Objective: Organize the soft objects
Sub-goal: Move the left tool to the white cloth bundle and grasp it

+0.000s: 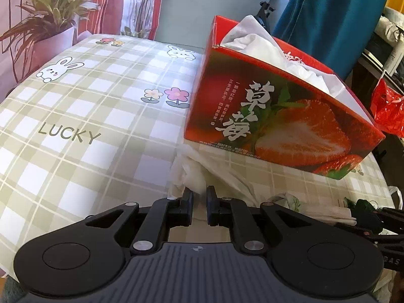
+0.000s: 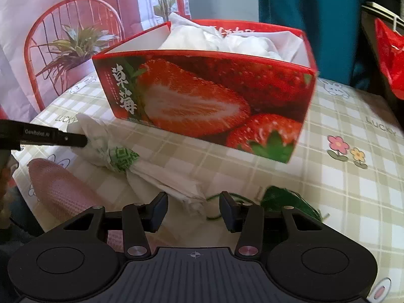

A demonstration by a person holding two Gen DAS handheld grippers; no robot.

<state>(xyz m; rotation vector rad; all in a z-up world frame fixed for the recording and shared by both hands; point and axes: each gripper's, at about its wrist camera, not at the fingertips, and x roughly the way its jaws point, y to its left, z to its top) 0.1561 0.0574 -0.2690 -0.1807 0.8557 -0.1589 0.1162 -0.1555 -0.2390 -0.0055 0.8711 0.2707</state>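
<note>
A red strawberry-print box stands on the checked cloth, with white soft bags inside. A white plastic bag with a green print lies in front of the box. My left gripper is shut on one end of that bag; it shows from the side in the right wrist view. My right gripper is open, its jaws on either side of the bag's other end. A green soft thing lies just right of it.
A pink knitted item lies at the left near edge. The checked cloth with bunnies and flowers covers the table. A red plastic bag and a teal fabric are behind the box on the right.
</note>
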